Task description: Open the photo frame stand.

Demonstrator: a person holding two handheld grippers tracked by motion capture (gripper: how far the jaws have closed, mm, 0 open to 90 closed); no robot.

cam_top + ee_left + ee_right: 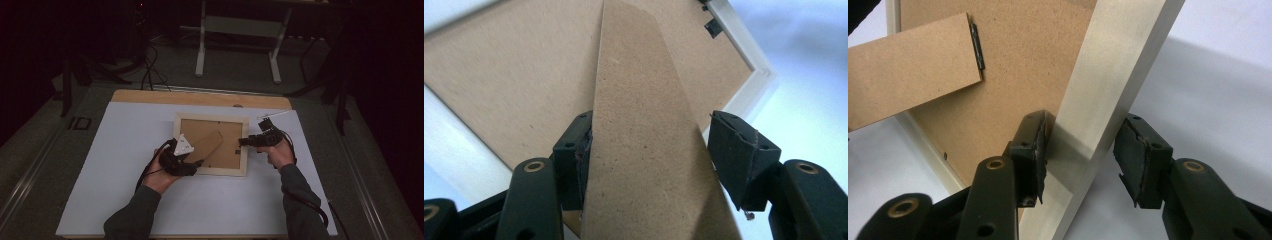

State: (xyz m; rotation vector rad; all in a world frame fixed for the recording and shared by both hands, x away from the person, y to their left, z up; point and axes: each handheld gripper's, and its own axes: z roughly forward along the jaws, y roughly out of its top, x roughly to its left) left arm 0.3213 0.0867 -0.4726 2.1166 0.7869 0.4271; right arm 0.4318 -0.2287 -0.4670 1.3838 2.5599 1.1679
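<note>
A picture frame (212, 144) lies face down at the centre of the high view, on the white table (125, 190). Its cardboard stand (206, 143) slants from centre toward lower left — straight into the left gripper (199, 162), whose jaws straddle the strip, the right pad apart. The right gripper (242, 142), jaws spread, straddles the right rail.

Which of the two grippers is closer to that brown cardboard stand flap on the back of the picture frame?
The left. The left gripper has the brown cardboard stand flap between its jaws. The right gripper straddles the pale wooden frame's right rail, apart from the flap.
</note>
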